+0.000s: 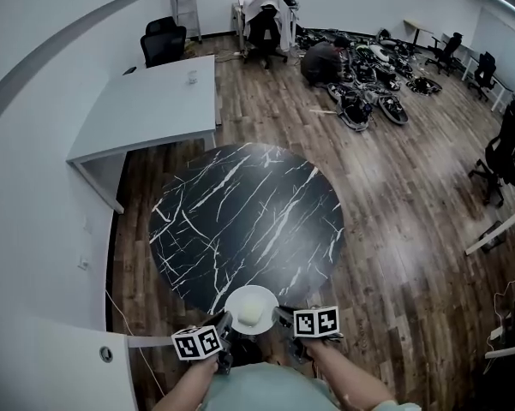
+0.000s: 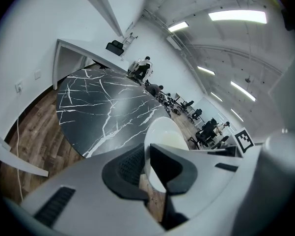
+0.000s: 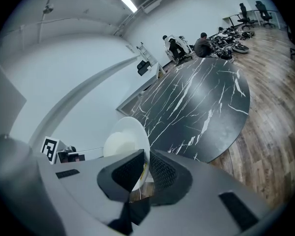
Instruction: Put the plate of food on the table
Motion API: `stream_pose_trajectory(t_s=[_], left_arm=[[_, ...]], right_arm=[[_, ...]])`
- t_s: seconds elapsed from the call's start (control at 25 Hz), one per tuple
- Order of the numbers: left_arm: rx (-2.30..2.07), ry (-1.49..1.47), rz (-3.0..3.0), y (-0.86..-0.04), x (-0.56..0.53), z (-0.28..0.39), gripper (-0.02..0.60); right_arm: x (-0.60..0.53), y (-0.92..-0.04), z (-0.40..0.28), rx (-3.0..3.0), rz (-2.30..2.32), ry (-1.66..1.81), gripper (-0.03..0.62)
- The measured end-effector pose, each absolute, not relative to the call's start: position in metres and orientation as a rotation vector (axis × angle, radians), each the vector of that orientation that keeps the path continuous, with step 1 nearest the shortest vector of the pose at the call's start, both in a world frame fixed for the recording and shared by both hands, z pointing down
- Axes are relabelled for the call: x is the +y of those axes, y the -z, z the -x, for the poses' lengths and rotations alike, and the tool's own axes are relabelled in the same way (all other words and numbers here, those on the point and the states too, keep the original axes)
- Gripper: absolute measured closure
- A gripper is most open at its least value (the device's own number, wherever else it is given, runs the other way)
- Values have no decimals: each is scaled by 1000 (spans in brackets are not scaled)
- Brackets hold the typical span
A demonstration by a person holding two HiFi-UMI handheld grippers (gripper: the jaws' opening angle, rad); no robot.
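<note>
A white plate carrying a pale lump of food is held level at the near edge of a round black marble table. Whether it touches the tabletop cannot be told. Its left rim is clamped by the left gripper and its right rim by the right gripper. The table is surrounded by wooden floor, and a white desk stands beyond it.
</note>
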State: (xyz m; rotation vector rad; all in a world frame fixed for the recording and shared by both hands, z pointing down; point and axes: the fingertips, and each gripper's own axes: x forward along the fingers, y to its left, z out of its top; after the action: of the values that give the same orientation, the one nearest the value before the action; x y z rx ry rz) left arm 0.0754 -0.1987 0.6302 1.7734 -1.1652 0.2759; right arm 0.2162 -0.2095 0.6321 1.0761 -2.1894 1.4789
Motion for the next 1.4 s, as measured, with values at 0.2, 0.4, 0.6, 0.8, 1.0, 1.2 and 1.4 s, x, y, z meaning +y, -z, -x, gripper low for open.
stream_pose_trajectory(t_s=[0.2,0.4,0.6,0.8,1.0,1.2,1.4], left_arm=[[-1139,-310,-1798,-633,-236,-75,538],[-1114,-334,-1803,-640,-268,-73,538],[-1092,-359,-1806,-648,-298,-71,538],[-1070,-376,-1783,-665,-323,-66,538],[-1060,-407,-1773,-681,-345,-60,538],[-1046,-433,-1762,-696,-363,-54,538],[-1031,-449,-1752,-707,-378,-52,538]], right_arm=[[-241,-637,-216,-2170,-1114,-1498,554],[-271,-642,-214,-2148,-1144,-1506,554],[-299,-649,-211,-2115,-1164,-1517,554],[-321,-665,-207,-2070,-1178,-1554,554],[-342,-684,-200,-2037,-1183,-1575,554],[-360,-699,-195,-2001,-1187,-1583,554],[-375,-709,-193,-1979,-1194,-1583,553]])
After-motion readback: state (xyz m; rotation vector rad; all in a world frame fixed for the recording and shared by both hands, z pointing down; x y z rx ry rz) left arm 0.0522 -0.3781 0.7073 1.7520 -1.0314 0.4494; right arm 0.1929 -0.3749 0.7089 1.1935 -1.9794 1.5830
